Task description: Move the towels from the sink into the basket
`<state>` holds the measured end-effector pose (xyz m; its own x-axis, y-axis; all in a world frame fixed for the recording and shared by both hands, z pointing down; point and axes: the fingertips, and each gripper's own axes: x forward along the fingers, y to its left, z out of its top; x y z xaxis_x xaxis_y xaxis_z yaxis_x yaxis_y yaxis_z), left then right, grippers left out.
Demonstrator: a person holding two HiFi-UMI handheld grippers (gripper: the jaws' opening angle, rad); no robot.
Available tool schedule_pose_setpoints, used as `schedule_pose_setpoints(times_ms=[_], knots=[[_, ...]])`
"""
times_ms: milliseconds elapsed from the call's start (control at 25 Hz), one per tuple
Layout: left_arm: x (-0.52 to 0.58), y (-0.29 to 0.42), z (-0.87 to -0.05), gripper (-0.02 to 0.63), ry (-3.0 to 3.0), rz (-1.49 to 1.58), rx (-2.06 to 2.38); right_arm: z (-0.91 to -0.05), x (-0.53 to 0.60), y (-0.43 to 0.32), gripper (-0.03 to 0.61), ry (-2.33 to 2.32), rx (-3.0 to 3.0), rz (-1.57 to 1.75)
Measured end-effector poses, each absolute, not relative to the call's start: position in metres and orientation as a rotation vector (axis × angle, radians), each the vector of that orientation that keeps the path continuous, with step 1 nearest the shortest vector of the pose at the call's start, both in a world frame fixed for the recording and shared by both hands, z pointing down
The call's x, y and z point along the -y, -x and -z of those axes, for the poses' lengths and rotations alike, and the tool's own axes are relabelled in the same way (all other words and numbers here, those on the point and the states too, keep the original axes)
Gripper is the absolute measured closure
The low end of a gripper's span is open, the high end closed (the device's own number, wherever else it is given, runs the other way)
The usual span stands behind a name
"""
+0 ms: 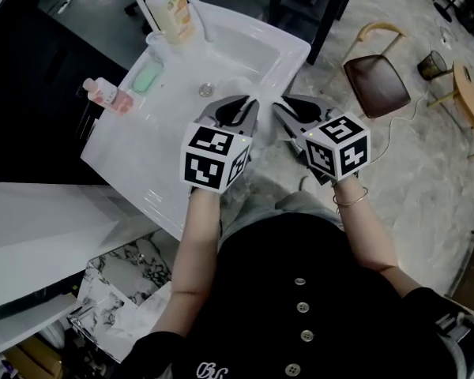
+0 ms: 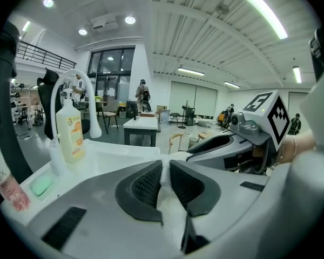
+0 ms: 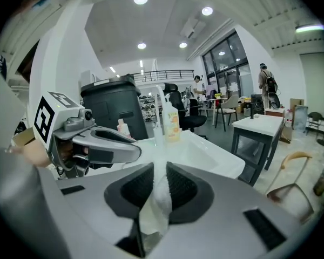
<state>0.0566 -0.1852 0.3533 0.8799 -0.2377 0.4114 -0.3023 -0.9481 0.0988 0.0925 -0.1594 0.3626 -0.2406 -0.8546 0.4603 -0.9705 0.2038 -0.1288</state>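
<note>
We look down on the white sink (image 1: 253, 50), which lies ahead of and below both pairs of jaws. The left gripper (image 2: 166, 167) and the right gripper (image 3: 160, 170) are held close side by side over its near edge. Each is clenched on the white towel (image 3: 154, 209), a soft, fuzzy cloth pinched into a thin upright fold between the dark ribbed pads and bunching in loose crumples behind them. We cannot tell whether both hold the same piece. Beyond the jaws, at the sink's far side, a curved white faucet (image 2: 70, 88) arches over a pale soap bottle (image 2: 71, 136) with an orange label. Off to the left of the left jaws, a green soap bar (image 2: 42, 186) sits on the sink's ledge.
</note>
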Motion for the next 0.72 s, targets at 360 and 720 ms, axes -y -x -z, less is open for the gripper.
schedule_pose_setpoints(times_ms=[360,720], knots=[[0.159,-0.138,-0.336,0.569,-2.927,-0.556,0.297,-0.35,0.13,-0.174,0.51,-1.836,2.156,-0.557],[0.13,-0.207,-0.319,0.569,-2.94,-0.497,0.197,-0.337,0.098,-0.248,0.51,-1.959,2.099,-0.538]])
